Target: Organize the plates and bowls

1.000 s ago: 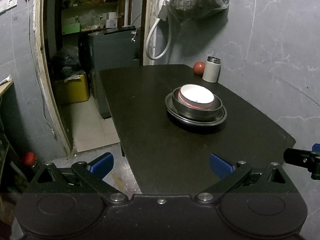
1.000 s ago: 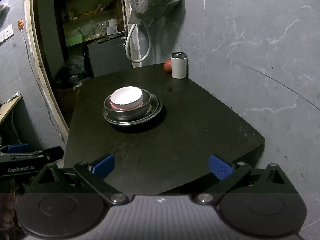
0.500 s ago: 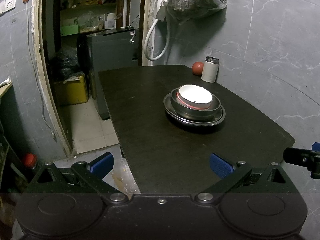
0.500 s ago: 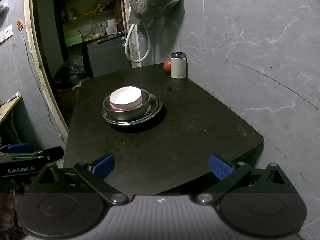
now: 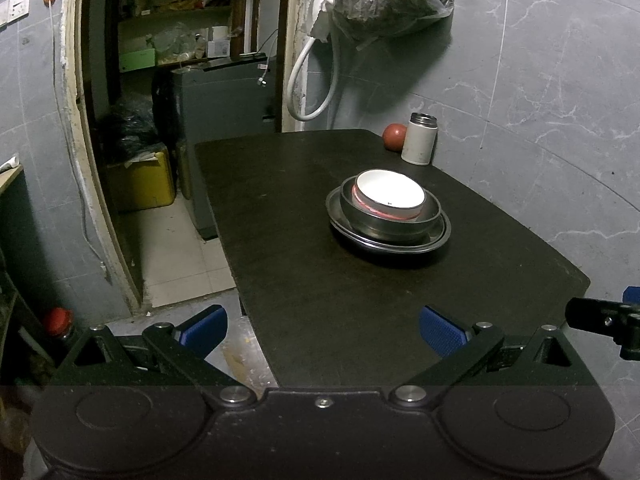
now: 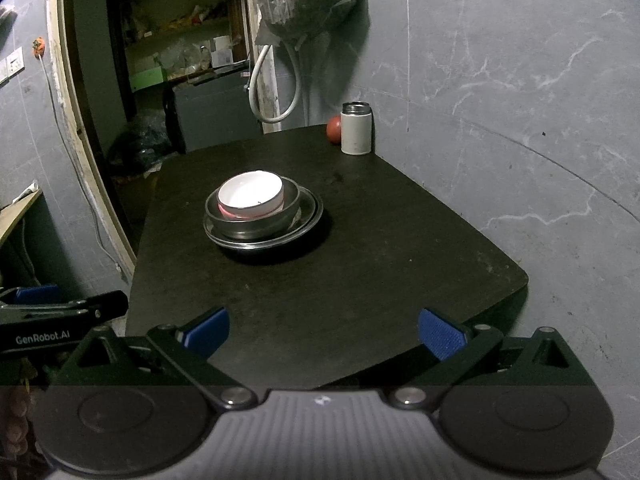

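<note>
**Stacked dishes at table centre; both grippers empty**

Dark table (image 5: 320, 280) against grey wall. White bowl (image 5: 390, 196) nests in metal bowl (image 5: 384, 228) on metal plate (image 5: 438, 236). Left gripper (image 5: 322, 326) and right gripper (image 6: 323, 330) hover near edge, fingers apart.

A white ceramic bowl with a pink outer band (image 5: 390, 199) (image 6: 251, 195) is nested upright in a steel bowl (image 5: 390, 224) (image 6: 252, 224), which is set on a shallow round steel plate (image 5: 438, 236) (image 6: 310, 216) near the middle of the dark surface (image 5: 320, 288) (image 6: 360, 264).
</note>
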